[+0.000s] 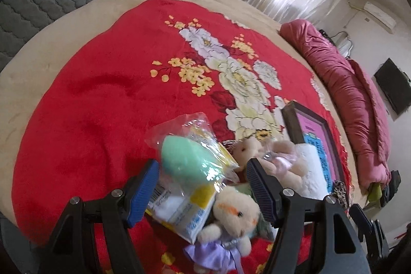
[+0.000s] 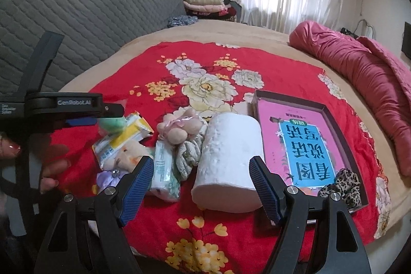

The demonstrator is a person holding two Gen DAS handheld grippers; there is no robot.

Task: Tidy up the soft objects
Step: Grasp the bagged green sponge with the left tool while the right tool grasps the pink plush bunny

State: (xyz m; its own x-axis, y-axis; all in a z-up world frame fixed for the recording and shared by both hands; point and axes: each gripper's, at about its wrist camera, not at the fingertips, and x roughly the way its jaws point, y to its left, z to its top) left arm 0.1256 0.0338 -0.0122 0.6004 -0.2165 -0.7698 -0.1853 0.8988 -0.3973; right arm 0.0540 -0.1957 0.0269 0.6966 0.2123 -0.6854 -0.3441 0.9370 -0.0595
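Observation:
On the red flowered blanket (image 1: 90, 120) lies a heap of soft things. My left gripper (image 1: 203, 193) hovers open over a clear bag with a green sponge (image 1: 185, 156), a yellow-white packet (image 1: 179, 207) and a cream plush bunny in a purple dress (image 1: 236, 212). Its pads touch none of them. In the right wrist view my right gripper (image 2: 200, 189) is open, and a white paper roll (image 2: 228, 163) lies between and beyond its fingers, untouched. Left of the roll are a tissue pack (image 2: 164, 171), a floral scrunchie (image 2: 188, 156) and a pink plush (image 2: 179, 127).
A shallow brown box (image 2: 259, 99) right of the roll holds a pink and blue book (image 2: 303, 145), with a leopard scrunchie (image 2: 341, 186) at its near corner. A rolled pink quilt (image 2: 372, 84) lies along the bed's right side. A grey quilted headboard (image 2: 90, 12) stands behind. A person's hand (image 2: 51, 171) is at the left.

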